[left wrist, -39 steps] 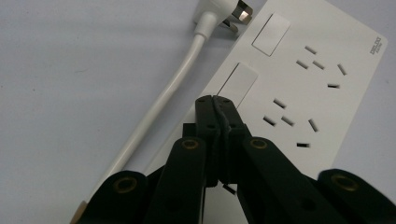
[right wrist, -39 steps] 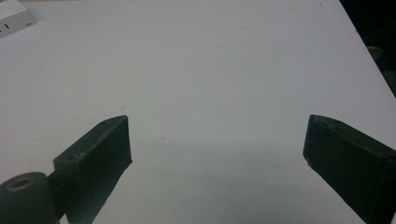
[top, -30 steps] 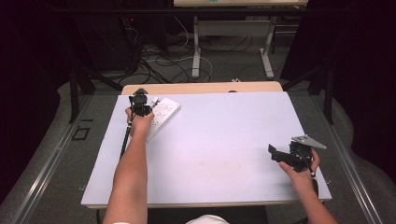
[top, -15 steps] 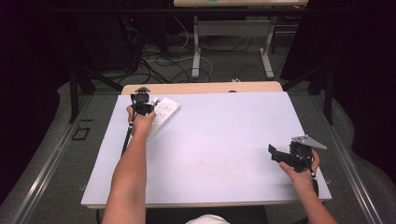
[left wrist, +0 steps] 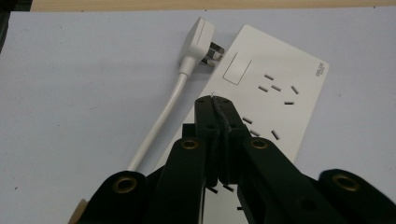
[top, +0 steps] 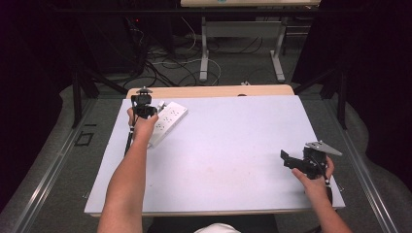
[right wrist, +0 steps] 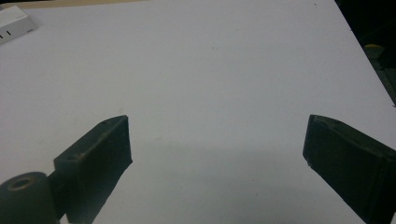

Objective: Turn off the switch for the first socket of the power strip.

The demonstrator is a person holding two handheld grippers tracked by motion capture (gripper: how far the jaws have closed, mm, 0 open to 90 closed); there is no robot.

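Your left gripper hovers, jaws pressed together on nothing, over the flat white plastic power strip at the table's far-left corner. Your right gripper idles, jaws spread. Careful: closed tips could nudge that white plug looser.

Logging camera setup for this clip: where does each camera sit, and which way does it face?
High view: above the person's side, looking forward and down on the table; both forearms, left claw, right claw.
Left gripper view: rides the left claw, jaws shut, looking down at the power strip and its plug.
Right gripper view: rides the right claw, jaws wide apart, facing across bare table.
Shared: the power strip appears in all three.
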